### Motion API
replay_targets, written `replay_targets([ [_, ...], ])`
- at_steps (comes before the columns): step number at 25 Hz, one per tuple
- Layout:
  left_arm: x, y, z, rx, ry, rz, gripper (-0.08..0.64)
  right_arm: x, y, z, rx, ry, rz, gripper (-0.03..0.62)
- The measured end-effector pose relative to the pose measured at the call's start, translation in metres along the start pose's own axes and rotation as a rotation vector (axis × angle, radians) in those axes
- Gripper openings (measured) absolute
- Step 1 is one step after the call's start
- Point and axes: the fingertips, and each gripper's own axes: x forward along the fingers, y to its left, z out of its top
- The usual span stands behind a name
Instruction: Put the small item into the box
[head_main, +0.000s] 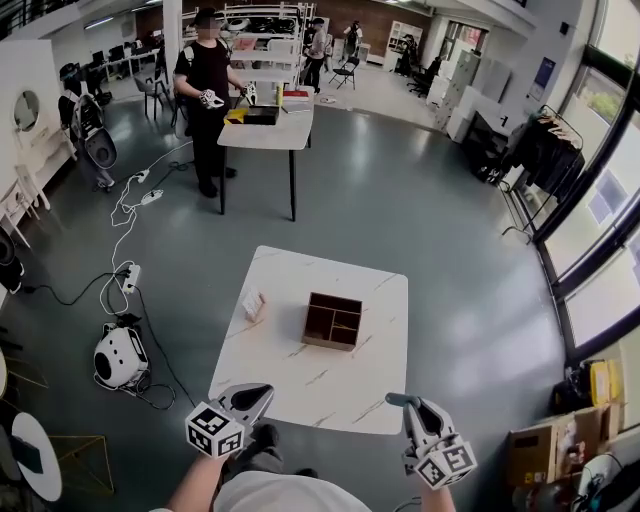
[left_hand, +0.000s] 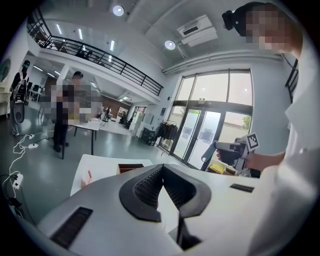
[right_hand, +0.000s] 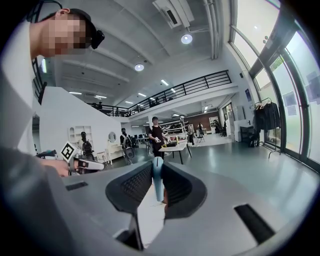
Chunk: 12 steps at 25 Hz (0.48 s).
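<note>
The small item (head_main: 252, 305), pale with a pinkish tint, is seen lying on the white marbled table (head_main: 330, 395), just beside the wooden box (head_main: 336, 298) at the box's 9 o'clock and apart from it. In the head view it lies at about 12 o'clock from the left gripper (head_main: 262, 392) and at about 10 o'clock from the right gripper (head_main: 396, 400). The left gripper is therefore judged the nearer, with a straight reach ahead over bare tabletop. The item is too small for its long axis to be fixed, though it appears to run roughly from 12 to 6 o'clock. Both grippers are held above the table's near edge, well apart from item and box alike. The left gripper's jaws are seen brought together at their tips with nothing between them, so they would have to be parted before any pick. The right gripper's jaws are clenched on a thin blue-grey strip (right_hand: 157, 182), which stands on edge between the pads and pokes out past the tips. What this strip is cannot be told. The box sits at about 1 o'clock from the left gripper and is split by partitions into several compartments, one longer on the far side and smaller ones nearer. Nothing can be made out in any of them, though their floors are dark. From the item, a short carry toward 3 o'clock would be needed.
</note>
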Motion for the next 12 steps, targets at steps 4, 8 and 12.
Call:
replay_targets([
  [4,0.01,0.026,0.007,-0.01,0.008,-0.028,0.014,0.026,0.002,0.003,-0.007,0.018,-0.035,0.081],
  [8,0.017,0.049,0.015,-0.005,0.023,-0.057,0.014,0.044,0.003,0.005,-0.006,0.033,-0.074,0.081],
  [12,0.021,0.074,0.025,0.002,0.029,-0.077,0.014,0.061,0.008,0.007,-0.012,0.041,-0.103,0.081],
])
